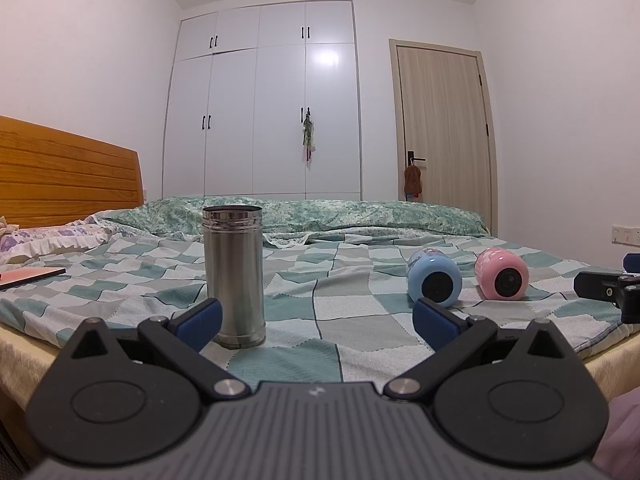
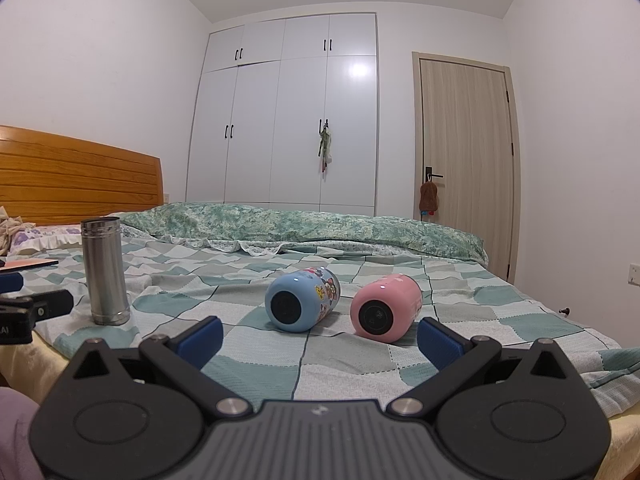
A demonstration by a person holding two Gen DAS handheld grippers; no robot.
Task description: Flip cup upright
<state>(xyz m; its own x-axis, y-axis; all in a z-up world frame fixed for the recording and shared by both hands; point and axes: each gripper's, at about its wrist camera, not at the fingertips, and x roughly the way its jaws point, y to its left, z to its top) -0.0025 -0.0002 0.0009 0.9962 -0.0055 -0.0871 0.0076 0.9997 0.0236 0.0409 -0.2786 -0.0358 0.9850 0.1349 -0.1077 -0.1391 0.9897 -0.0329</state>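
Right hand-held gripper gaped wide, empty, near bed's front edge; best clamped pink cup mid-body, then tipped upright slowly.

Open checkered bed lies between the steel cup, standing upright at left, and the blue cup and pink cup, lying side by side with a narrow gap. The left gripper, jaws spread, has the steel cup just beside its left finger; the right gripper faces the two lying cups across bare bedding.
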